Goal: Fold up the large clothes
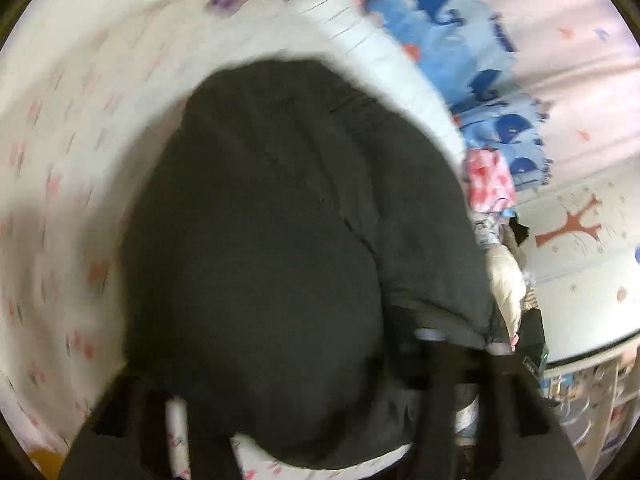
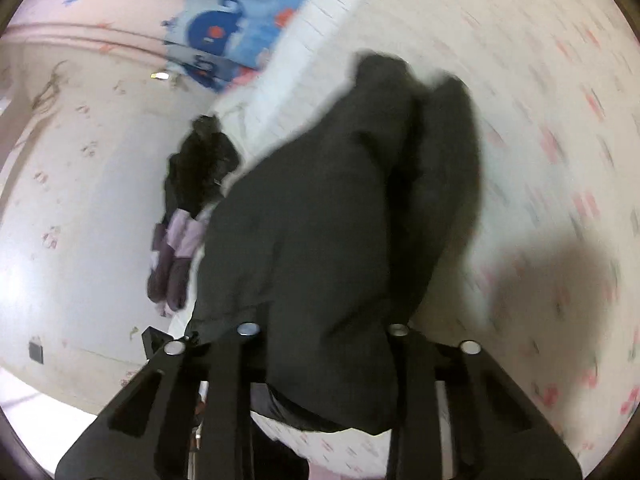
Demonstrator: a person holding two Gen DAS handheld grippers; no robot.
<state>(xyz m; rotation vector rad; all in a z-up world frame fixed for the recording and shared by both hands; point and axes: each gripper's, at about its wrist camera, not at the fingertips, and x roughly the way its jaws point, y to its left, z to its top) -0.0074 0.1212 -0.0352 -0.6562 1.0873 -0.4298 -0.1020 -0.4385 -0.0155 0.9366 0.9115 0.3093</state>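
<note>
A large dark grey garment (image 1: 288, 216) hangs in a bunched mass over the white bed sheet with pink marks (image 1: 60, 152). It covers most of my left gripper (image 1: 304, 420), whose fingertips are hidden under the cloth. In the right wrist view the same garment (image 2: 332, 240) drapes between the fingers of my right gripper (image 2: 324, 344), which looks closed on its edge. Both views are motion-blurred.
A blue whale-print blanket (image 1: 460, 40) and a white pillow (image 1: 360, 40) lie at the bed's head. A pile of other clothes (image 2: 192, 200), black and purple, lies at the bed's edge. Pink and white items (image 1: 492, 184) sit by the wall.
</note>
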